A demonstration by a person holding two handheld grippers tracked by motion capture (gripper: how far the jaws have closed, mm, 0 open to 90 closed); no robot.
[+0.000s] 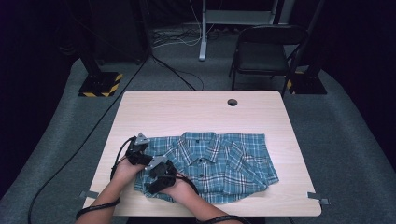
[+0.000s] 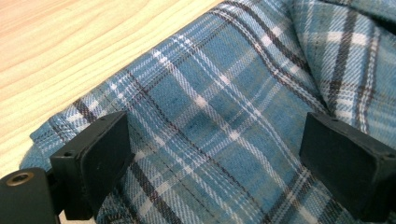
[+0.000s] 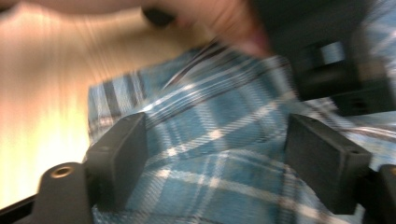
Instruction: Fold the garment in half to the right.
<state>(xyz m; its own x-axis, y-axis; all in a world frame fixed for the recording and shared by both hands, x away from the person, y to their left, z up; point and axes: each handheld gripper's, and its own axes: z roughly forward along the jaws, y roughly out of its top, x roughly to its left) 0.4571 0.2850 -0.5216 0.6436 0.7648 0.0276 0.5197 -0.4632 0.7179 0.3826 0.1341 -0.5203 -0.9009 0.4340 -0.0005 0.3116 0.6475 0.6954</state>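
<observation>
The blue plaid shirt (image 1: 219, 163) lies folded on the tabletop (image 1: 187, 112), its long axis running left to right. Both tongs hang at its left end: left tongs (image 2: 215, 154) and right tongs (image 3: 215, 158) both gape open, cloth beneath them, gripping nothing.

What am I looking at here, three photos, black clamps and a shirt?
A person at a table holds a hand tool with two black fingers in each hand. The top picture looks down from above; the other two come from cameras riding on each tool. A blue plaid shirt lies on the wood. The left gripper and the right gripper hover over the shirt's left side, fingers spread wide with cloth beneath. Neither is pinching anything. The right one's picture is blurred.
</observation>
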